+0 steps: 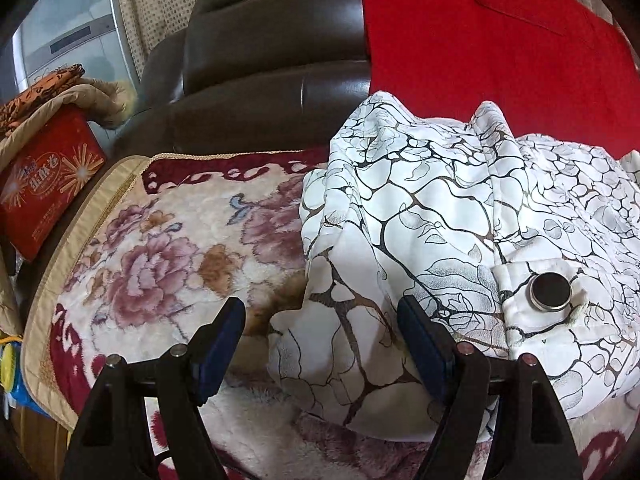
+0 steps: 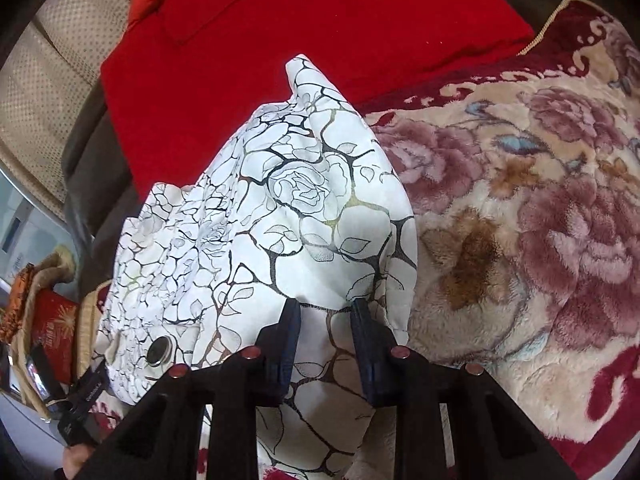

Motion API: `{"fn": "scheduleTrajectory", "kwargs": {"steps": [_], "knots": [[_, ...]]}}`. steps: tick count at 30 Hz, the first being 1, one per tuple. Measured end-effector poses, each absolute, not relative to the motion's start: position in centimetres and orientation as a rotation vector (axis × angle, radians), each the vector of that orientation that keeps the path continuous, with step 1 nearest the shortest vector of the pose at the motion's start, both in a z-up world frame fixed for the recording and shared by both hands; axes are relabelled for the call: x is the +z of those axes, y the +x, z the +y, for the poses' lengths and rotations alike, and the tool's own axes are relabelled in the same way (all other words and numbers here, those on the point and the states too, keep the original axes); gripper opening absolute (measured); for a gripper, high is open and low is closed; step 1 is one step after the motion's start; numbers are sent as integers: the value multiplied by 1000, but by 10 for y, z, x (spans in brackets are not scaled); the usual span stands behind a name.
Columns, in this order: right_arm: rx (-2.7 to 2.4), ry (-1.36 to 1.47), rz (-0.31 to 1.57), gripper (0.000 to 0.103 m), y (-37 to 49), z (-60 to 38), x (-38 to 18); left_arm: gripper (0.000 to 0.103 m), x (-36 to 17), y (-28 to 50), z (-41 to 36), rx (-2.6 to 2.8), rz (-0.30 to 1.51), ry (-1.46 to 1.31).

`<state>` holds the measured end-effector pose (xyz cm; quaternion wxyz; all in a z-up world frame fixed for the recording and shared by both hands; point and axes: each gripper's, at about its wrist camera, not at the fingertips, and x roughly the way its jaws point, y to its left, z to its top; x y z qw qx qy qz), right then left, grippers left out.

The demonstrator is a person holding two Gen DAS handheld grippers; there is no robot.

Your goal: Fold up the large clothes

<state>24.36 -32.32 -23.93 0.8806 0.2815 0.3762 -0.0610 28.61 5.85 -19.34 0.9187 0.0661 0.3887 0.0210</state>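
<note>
The white jacket (image 1: 460, 216) with black crackle lines and rose shapes lies bunched up on a fluffy flower blanket (image 1: 160, 248). The blanket covers a dark sofa (image 1: 272, 72). A red garment (image 1: 480, 40) lies behind the jacket, touching its far edge.

The left claw (image 1: 322, 316) is spread wide and grasps nothing. A corner of the jacket sits between its two fingers, but the left finger stands over the blanket, apart from the cloth. The right finger is just beside the cloth, near a flap with a round dark button (image 1: 550, 292).

The right claw (image 2: 326, 312) is clenched on the near edge of the jacket (image 2: 280, 208). A fold of white cloth fills the narrow gap between its fingers, and the rest of the jacket rises up ahead of it like a little hill. The blanket (image 2: 540, 220) spreads out to the right of this claw.

A red box (image 1: 48, 196) stands at the far left, well apart from the jacket.
</note>
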Motion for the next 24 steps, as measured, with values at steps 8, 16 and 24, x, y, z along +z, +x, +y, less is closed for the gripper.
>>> {"fn": "scheduleTrajectory", "kwargs": {"steps": [8,16,24], "knots": [[-185,474,821,31,257,-310,-233,79,-200,284,59,11,723,135],[-229,449,732,32,253,-303,-239,85,-202,284,67,-7,706,96],[-202,466,736,33,253,-308,-239,85,-201,285,66,6,715,97]]}}
